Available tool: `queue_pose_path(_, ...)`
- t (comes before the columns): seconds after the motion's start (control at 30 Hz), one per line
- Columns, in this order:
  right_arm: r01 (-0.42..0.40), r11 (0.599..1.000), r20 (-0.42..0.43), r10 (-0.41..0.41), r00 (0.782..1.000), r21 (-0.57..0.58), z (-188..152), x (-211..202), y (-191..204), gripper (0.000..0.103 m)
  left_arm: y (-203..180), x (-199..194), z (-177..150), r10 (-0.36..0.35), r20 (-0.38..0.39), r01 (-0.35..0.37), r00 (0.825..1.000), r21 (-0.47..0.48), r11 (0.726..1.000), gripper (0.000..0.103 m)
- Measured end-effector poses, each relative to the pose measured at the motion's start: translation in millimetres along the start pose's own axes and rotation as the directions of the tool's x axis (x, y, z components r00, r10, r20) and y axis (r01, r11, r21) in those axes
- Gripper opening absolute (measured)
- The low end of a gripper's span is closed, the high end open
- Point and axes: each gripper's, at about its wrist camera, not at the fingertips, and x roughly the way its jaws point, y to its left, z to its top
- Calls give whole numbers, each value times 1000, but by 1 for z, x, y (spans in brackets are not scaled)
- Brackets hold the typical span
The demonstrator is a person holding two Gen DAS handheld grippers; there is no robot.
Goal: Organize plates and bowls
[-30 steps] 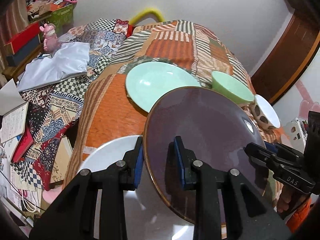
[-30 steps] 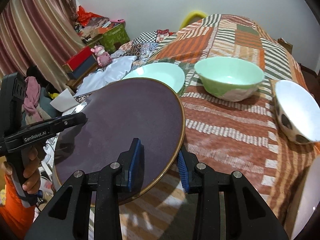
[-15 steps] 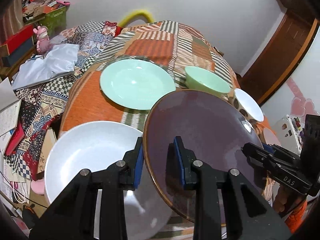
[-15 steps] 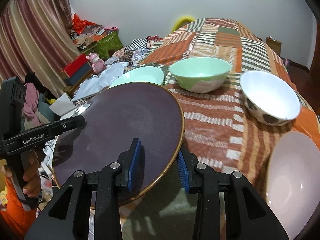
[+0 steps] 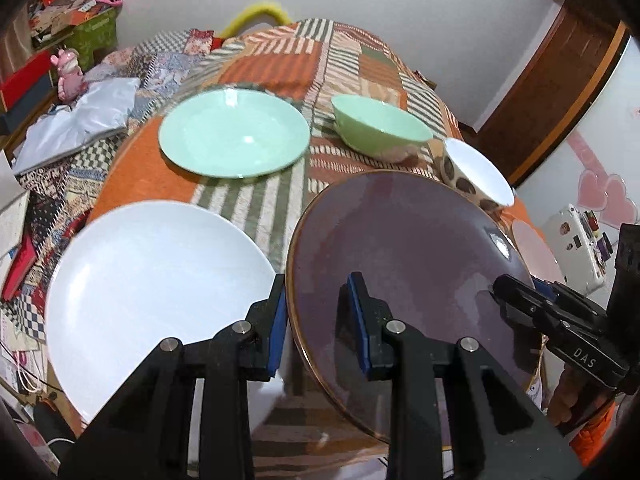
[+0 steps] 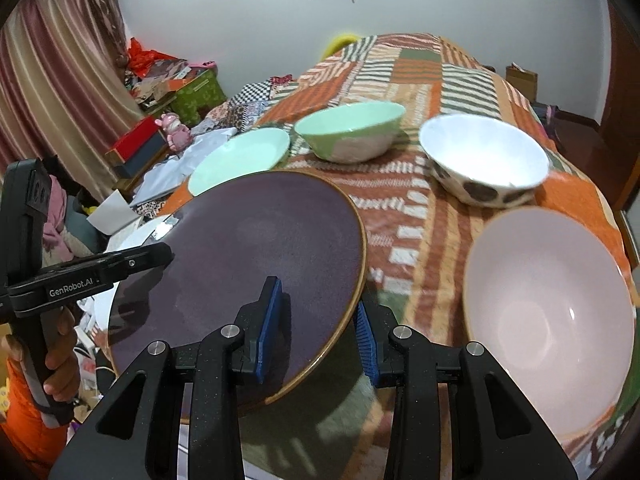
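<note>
A dark purple plate with a gold rim hangs tilted above the bed, held from both sides. My left gripper is shut on its left rim, and my right gripper is shut on its right rim. Each view shows the other gripper: the right gripper and the left gripper. On the bedspread lie a white plate, a mint plate, a green bowl, a white spotted bowl and a pale pink bowl.
The patchwork bedspread covers the whole bed. To the left are a pink toy figure, boxes, papers and a curtain. A brown door and a white device are on the right. A hand in an orange sleeve holds the left gripper.
Both grippers have drawn back along the bed with the purple plate between them. The white plate and the pink bowl have come into view; the green dishes look farther away.
</note>
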Motion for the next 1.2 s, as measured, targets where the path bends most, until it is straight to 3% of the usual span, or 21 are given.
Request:
queue_pose_path(0.37,35,999,-30,-35,999,13,-16,3,-10,32,-9,16,-17,2,-38,-2,999,4,1000,29)
queue_pose_path(0.77,85,993,-66,-80,995,79,-25,13,-23,32,-14,40,-16,18,-70,-15,997,37,999,29)
queue_pose_path(1.03,92,994,-74,-87,993,64,-25,14,-21,32,-9,49,-18,-1,-81,3,997,18,1000,29)
queue_pose_path(1.2,88,994,-76,-83,994,64,-23,10,-20,32,-16,41,-20,47,-53,-44,998,65,997,29)
